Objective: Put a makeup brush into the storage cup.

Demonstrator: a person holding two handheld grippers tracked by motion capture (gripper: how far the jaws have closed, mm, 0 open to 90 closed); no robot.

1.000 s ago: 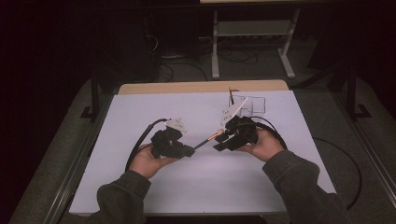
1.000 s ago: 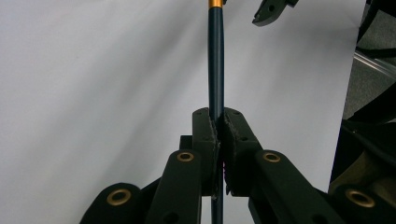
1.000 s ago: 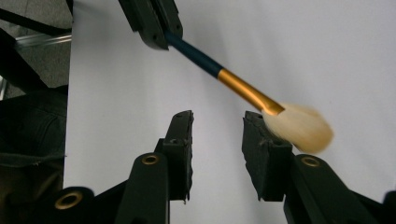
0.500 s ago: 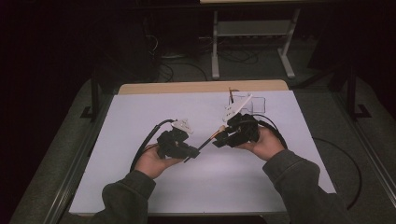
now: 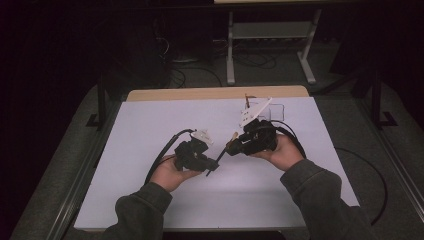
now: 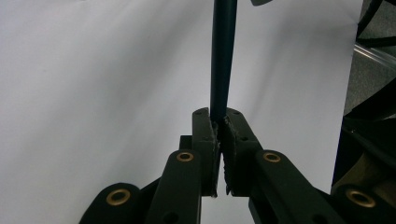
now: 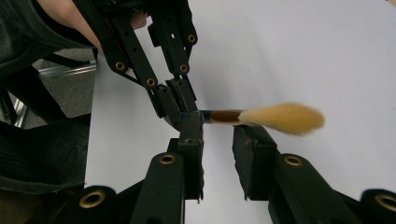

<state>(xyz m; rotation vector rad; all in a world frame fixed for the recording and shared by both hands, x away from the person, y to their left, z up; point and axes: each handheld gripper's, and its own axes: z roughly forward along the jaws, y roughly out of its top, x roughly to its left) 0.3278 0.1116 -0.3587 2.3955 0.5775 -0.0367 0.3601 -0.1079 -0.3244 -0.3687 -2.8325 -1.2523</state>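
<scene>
At the lower left of the high view a dark sleeve comes in from the bottom edge, and the hand above it holds the left gripper just left of the frame's centre, over the white tabletop, with its black cable curving off toward the left. Its jaws are pressed together on the dark handle of a brush — in the left gripper view the handle rises straight up from between the two pads to the top edge of the frame, with the white sheet behind it. In the high view the brush runs as a thin slanted line from that gripper up and rightward to the right gripper, just right of centre, so the two grippers meet at the brush in the middle of the frame. In the right gripper view the brush crosses the frame level: the left gripper clamps the handle at centre left, the brown ferrule lies above the gap between the right gripper's own jaws, and the pale tan bristle tuft spreads out to the right. The right gripper's jaws have just been closing — they stand partly apart, with the brush's ferrule end over the gap between them, and the pads do not press on it.
</scene>
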